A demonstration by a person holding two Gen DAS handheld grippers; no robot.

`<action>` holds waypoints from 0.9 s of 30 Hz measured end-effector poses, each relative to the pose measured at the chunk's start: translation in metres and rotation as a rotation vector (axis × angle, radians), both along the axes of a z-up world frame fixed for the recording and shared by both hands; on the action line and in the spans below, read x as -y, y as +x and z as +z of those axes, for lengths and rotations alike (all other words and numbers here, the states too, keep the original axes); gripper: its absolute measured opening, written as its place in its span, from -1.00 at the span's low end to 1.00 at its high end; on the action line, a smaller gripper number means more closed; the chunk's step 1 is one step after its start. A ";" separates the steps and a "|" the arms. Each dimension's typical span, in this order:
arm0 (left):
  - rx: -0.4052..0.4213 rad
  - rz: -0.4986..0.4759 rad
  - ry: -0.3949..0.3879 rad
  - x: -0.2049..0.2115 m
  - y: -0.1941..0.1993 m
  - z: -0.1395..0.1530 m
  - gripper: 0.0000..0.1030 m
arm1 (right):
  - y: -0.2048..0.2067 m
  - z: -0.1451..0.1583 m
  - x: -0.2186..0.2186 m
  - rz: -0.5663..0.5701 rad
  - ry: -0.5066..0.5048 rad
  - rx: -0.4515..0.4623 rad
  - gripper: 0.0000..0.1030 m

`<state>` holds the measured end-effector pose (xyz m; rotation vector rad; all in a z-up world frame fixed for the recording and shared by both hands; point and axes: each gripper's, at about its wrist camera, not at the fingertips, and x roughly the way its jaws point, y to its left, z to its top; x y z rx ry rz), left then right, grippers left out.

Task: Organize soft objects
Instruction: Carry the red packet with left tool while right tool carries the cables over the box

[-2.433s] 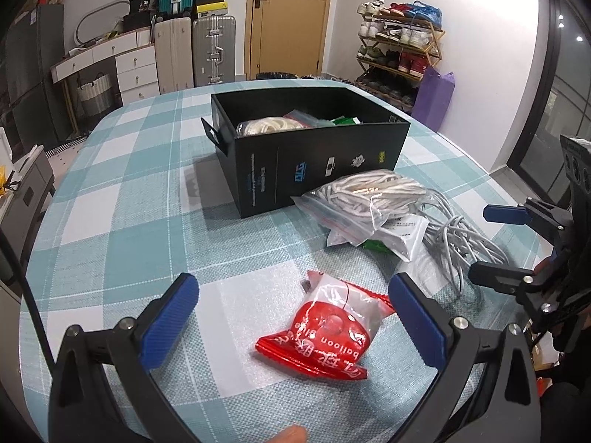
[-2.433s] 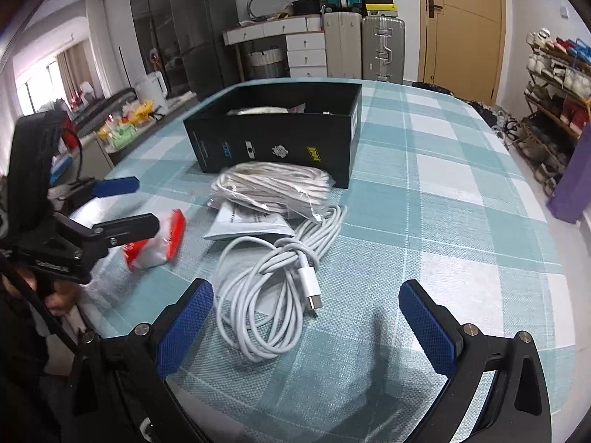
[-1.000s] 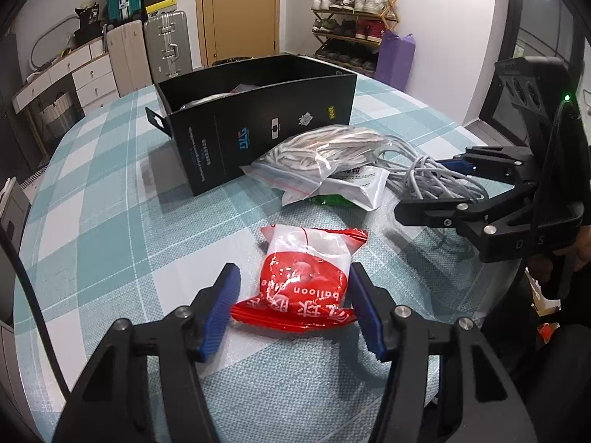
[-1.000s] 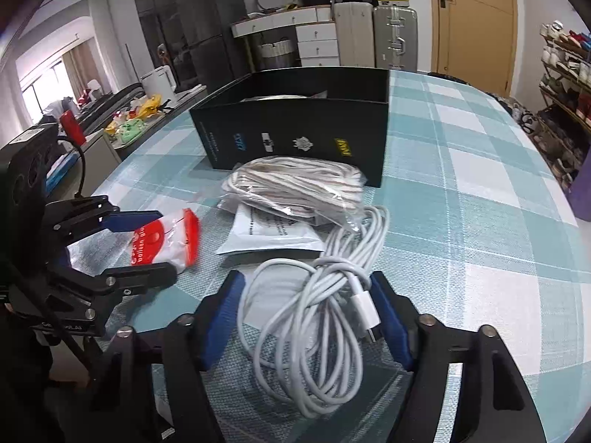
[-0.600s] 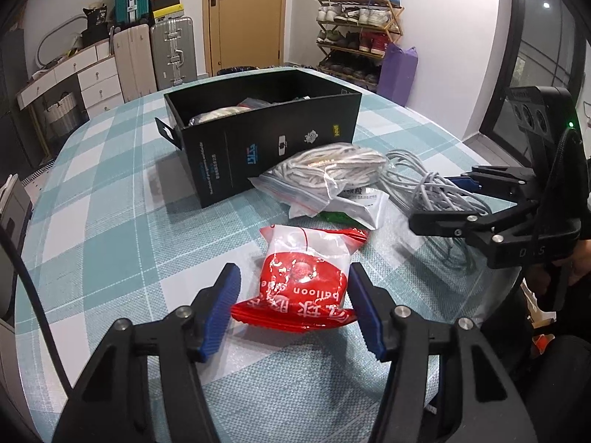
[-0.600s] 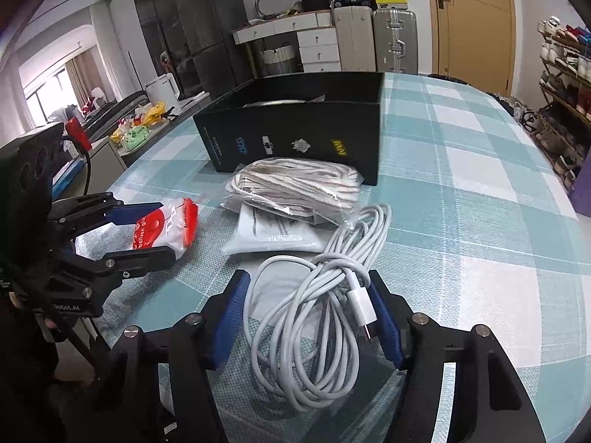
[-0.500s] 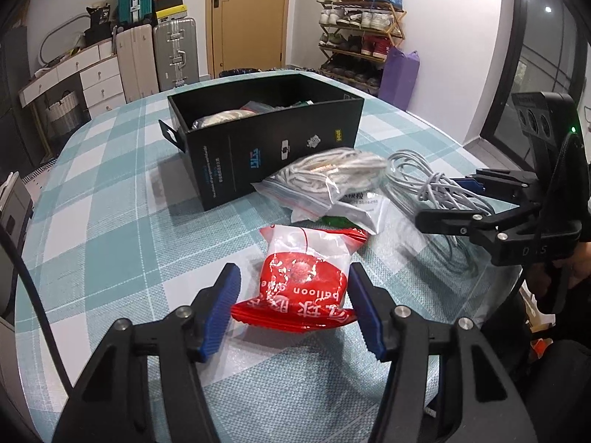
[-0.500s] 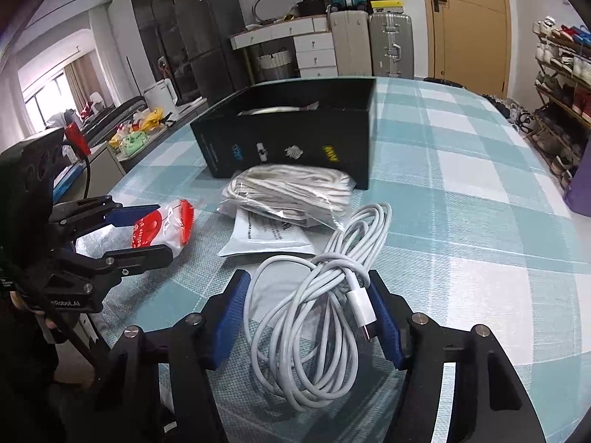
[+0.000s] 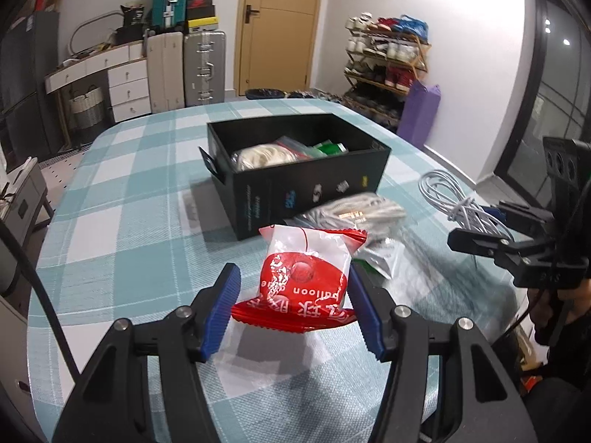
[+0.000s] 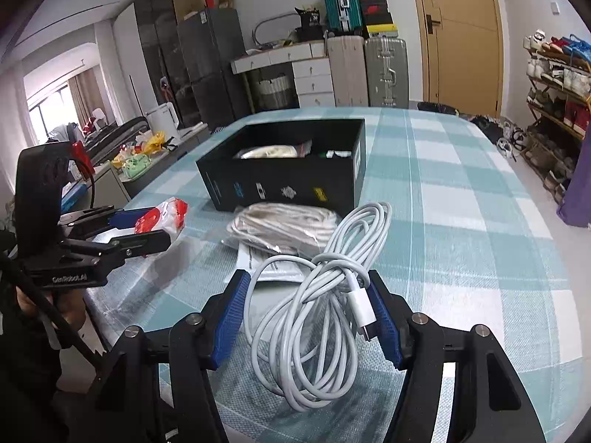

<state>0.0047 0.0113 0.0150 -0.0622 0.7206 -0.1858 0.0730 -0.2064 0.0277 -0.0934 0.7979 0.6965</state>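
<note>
Left wrist view: the left gripper (image 9: 291, 304) is closed on a red balloon packet (image 9: 306, 280), pinched at its sides so the soft pack is carried level above the table (image 9: 122, 221). The right gripper (image 10: 308, 313) is clamped on a coiled white cable (image 10: 317, 302), its loops hanging. Both are held toward the black box (image 9: 295, 181) mid-table, probably for dropping in beside bagged rope (image 10: 284, 225).

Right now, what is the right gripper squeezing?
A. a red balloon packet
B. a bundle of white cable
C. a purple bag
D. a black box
B. The right gripper has its blue pads closed on the bundle of white cable, lifted above the checked table; the red balloon packet sits in the left gripper instead.
</note>
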 end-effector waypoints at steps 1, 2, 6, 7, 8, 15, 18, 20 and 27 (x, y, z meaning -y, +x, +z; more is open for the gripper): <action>0.004 0.007 -0.001 -0.001 0.001 0.002 0.14 | 0.000 0.002 0.000 0.001 0.003 0.005 0.23; 0.009 0.016 -0.004 -0.002 0.001 0.003 0.14 | -0.001 0.004 0.000 0.004 0.009 0.009 0.23; 0.023 0.039 -0.012 -0.005 0.005 0.010 0.14 | -0.002 0.012 0.000 0.012 0.027 0.028 0.23; 0.026 0.042 -0.014 -0.005 0.006 0.011 0.14 | -0.001 0.013 0.000 0.014 0.033 0.028 0.23; 0.030 0.048 -0.014 -0.005 0.007 0.014 0.14 | 0.000 0.015 0.000 0.015 0.037 0.030 0.23; 0.055 0.073 -0.023 -0.006 0.015 0.025 0.14 | 0.003 0.028 -0.006 0.034 0.056 0.057 0.23; 0.064 0.082 -0.029 -0.006 0.021 0.030 0.14 | 0.006 0.034 -0.009 0.042 0.061 0.066 0.23; 0.068 0.089 -0.028 -0.006 0.025 0.032 0.14 | 0.009 0.037 -0.011 0.049 0.067 0.071 0.23; 0.080 0.101 -0.024 -0.004 0.039 0.040 0.14 | 0.022 0.049 -0.019 0.066 0.077 0.091 0.23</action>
